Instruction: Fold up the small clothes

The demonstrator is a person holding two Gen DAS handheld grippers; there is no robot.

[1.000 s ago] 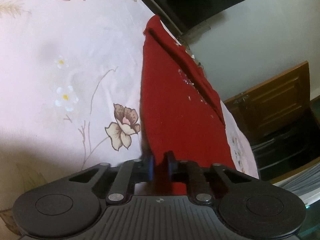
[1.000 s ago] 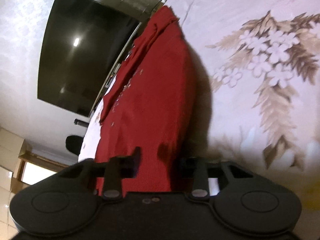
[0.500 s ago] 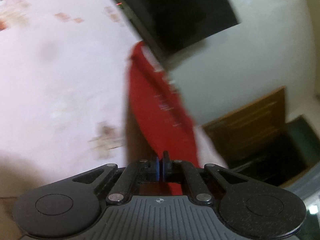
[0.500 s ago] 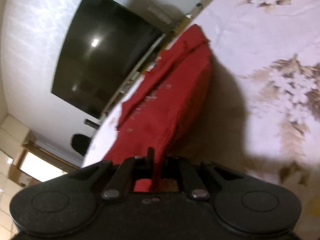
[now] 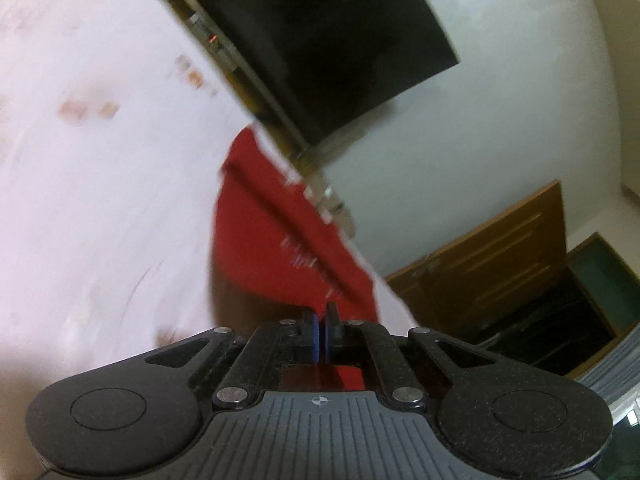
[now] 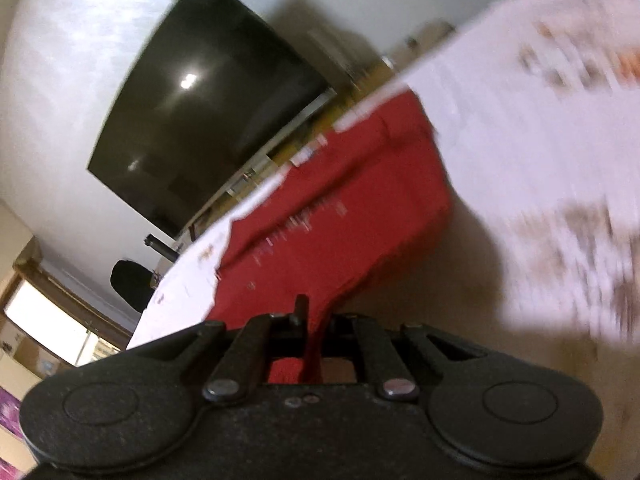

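The fingers of the left gripper (image 5: 321, 322) and right gripper (image 6: 310, 316) are clamped on one red garment (image 6: 340, 216), spread over one floral bedsheet (image 5: 100, 200).

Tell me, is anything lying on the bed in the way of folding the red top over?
Nothing visible: both grippers, left and right, already pinch the red top, and the floral bedsheet around it looks bare.

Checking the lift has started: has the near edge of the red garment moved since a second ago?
Yes. The red garment, pinched by the right hand-held gripper, has risen off the floral sheet, toward the television.
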